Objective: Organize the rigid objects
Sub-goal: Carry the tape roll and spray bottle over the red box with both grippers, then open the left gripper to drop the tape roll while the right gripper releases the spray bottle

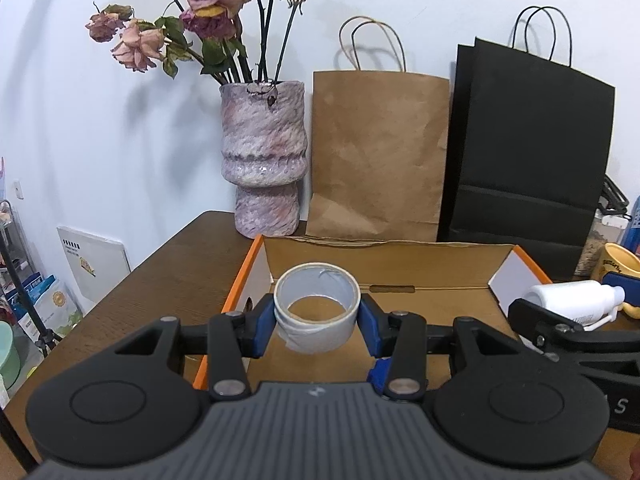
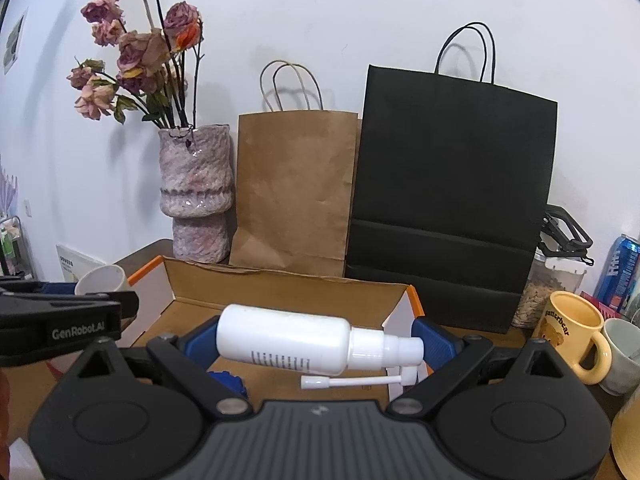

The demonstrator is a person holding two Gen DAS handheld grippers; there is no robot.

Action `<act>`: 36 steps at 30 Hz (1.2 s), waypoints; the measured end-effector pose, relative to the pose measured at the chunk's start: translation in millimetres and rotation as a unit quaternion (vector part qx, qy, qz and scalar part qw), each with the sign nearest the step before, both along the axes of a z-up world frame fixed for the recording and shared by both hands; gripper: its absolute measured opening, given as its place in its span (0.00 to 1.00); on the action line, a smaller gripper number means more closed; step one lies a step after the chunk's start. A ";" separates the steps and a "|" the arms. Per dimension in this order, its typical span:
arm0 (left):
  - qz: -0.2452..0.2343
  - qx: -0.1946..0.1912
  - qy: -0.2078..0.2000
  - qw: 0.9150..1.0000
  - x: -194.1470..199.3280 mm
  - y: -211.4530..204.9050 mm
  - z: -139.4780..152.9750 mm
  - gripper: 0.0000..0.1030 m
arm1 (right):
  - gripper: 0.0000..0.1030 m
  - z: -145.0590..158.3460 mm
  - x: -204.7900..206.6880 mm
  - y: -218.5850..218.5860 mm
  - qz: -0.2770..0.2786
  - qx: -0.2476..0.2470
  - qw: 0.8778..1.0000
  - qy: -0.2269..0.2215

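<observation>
Tape roll sits clamped in the left tongs, spray bottle pinched lengthwise in the right tongs; both hover over the open cardboard box near the surface's back edge; lower each to the floor of the box before releasing, apart from one another.

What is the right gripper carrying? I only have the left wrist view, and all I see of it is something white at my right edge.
Observer: The right gripper holds a white spray bottle lying sideways between its jaws, nozzle end to the right of the picture.
Operator: Anything already in the box near that side?
Observer: A blue object lies on the floor of the cardboard box, just below the bottle.
Operator: What's on the table beyond my right edge?
Observer: A white mug stands beside the yellow mug, with a blue can behind them.
</observation>
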State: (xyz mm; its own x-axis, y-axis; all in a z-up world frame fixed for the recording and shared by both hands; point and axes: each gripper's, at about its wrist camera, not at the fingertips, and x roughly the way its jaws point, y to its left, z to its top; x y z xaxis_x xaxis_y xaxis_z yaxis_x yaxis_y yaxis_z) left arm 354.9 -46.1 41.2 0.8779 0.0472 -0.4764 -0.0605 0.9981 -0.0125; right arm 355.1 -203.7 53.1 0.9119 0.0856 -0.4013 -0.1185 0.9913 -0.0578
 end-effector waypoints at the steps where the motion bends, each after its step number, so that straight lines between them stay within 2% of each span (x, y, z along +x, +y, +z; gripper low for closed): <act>1: 0.001 0.000 0.002 1.000 2.5 0.6 -1.0 0.43 | 0.95 -0.8 2.5 0.2 0.001 -0.001 1.000 0.001; 17: 0.003 0.015 0.025 1.000 27.9 4.0 -13.9 0.45 | 0.95 -24.6 25.4 -1.5 0.008 -0.004 1.000 0.028; 18: 0.004 0.018 0.024 1.000 27.5 3.2 -13.6 0.55 | 0.95 -24.9 26.7 -2.1 0.006 -0.003 0.999 0.031; 19: 0.006 0.021 0.023 1.000 27.1 2.5 -13.2 0.74 | 0.96 -25.7 27.5 -2.6 0.003 -0.003 0.999 0.034; 20: 0.009 0.024 0.018 1.000 26.4 1.4 -12.7 0.82 | 1.00 -26.2 28.5 -3.4 -0.003 -0.004 0.999 0.034; 22: 0.013 0.031 0.007 0.999 23.5 -0.5 -10.8 1.00 | 1.00 -26.2 29.0 -5.8 -0.017 -0.005 0.999 0.031; 36: 0.013 0.031 0.006 0.999 23.1 -1.8 -8.6 1.00 | 1.00 -24.6 28.3 -9.8 -0.021 0.001 0.999 0.033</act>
State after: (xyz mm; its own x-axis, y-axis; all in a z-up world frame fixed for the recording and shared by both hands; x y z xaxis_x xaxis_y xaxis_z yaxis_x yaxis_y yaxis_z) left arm 378.0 -48.0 32.6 0.8698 0.0999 -0.4831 -0.0865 0.9950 0.0500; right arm 383.4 -213.5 28.4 0.8862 0.0487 -0.4608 -0.0801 0.9956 -0.0489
